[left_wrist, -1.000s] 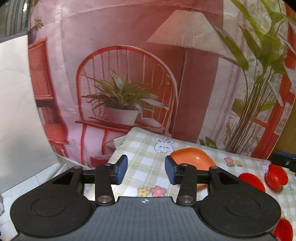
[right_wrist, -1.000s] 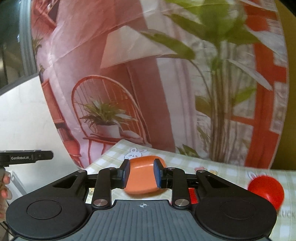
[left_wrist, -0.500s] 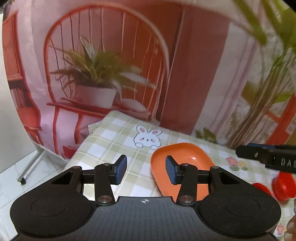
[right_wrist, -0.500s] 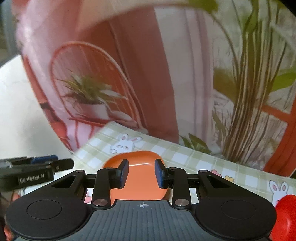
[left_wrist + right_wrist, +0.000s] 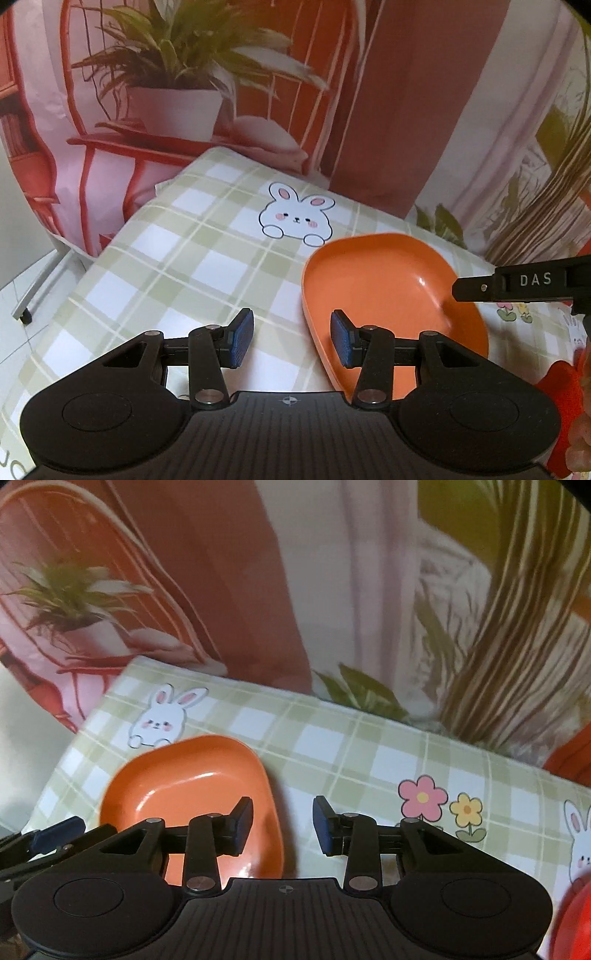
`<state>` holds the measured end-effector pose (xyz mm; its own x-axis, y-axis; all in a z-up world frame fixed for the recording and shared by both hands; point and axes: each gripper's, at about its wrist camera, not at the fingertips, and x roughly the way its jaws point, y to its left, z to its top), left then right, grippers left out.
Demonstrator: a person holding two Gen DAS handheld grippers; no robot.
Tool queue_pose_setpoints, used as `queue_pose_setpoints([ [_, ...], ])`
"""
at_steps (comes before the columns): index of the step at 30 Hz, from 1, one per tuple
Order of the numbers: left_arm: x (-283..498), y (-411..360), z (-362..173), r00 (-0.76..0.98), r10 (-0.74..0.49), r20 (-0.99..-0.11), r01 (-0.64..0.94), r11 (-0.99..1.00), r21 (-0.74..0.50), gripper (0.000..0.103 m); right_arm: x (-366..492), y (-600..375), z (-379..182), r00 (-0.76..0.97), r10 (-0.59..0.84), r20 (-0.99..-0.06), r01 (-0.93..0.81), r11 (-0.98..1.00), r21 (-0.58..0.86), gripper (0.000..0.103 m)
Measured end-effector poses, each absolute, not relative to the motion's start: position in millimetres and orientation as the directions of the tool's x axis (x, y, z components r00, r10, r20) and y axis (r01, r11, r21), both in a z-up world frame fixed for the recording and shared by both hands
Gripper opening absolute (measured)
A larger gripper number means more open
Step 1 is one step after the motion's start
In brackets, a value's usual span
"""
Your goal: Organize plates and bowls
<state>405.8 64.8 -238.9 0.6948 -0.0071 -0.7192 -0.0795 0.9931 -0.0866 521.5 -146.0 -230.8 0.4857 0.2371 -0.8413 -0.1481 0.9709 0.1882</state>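
Observation:
An orange squarish plate [image 5: 384, 291] lies on the checked tablecloth [image 5: 192, 266]; it also shows in the right wrist view [image 5: 184, 779]. My left gripper [image 5: 291, 341] is open and straddles the plate's left rim, its right finger over the plate. My right gripper [image 5: 282, 825] is open and straddles the plate's right rim, its left finger over the plate. The right gripper's finger [image 5: 517, 284] reaches in over the plate from the right. The left gripper's finger [image 5: 51, 834] shows at the plate's left edge.
A red dish [image 5: 576, 923] sits at the lower right, also blurred in the left wrist view [image 5: 565, 398]. The table's far edge meets a printed curtain backdrop [image 5: 332, 92]. The table's left edge [image 5: 110, 240] drops to a tiled floor.
Both grippers have moved down and closer to the plate. The right gripper's jaws have opened wider and now stand on either side of the plate's right rim.

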Motion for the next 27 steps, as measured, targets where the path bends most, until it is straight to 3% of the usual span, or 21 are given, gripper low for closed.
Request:
queue_pose_setpoints([
  [7, 406.3, 57.0, -246.7, 0.692, -0.02, -0.722, -0.054, 0.995, -0.08, 0.046, 522.0, -143.9, -240.4, 0.451, 0.247, -0.858, -0.135, 0.969, 0.208, 0.033],
  [9, 405.3, 54.5, -248.6, 0.689, -0.011, -0.724, -0.05, 0.997, -0.063, 0.029, 521.3, -143.6, -242.4, 0.444, 0.256, -0.858, -0.131, 0.966, 0.221, 0.031],
  [11, 405.8, 55.0, -251.0, 0.681, -0.023, -0.732, -0.046, 0.996, -0.074, 0.027, 520.3, -141.7, -244.5, 0.435, 0.259, -0.862, -0.14, 0.966, 0.219, 0.027],
  [14, 404.2, 54.4, -250.6, 0.684, -0.046, -0.728, -0.026, 0.996, -0.087, 0.014, 517.4, -141.4, -246.5, 0.429, 0.269, -0.862, -0.137, 0.963, 0.232, 0.019],
  [17, 400.3, 50.6, -248.6, 0.684, -0.038, -0.728, -0.016, 0.998, -0.066, 0.013, 513.5, -143.0, -244.3, 0.43, 0.283, -0.858, -0.127, 0.959, 0.253, 0.011],
  [27, 371.0, 50.1, -222.2, 0.714, -0.043, -0.698, 0.009, 0.999, -0.051, 0.013, 481.7, -146.0, -207.1, 0.483, 0.318, -0.816, -0.155, 0.948, 0.278, 0.01],
])
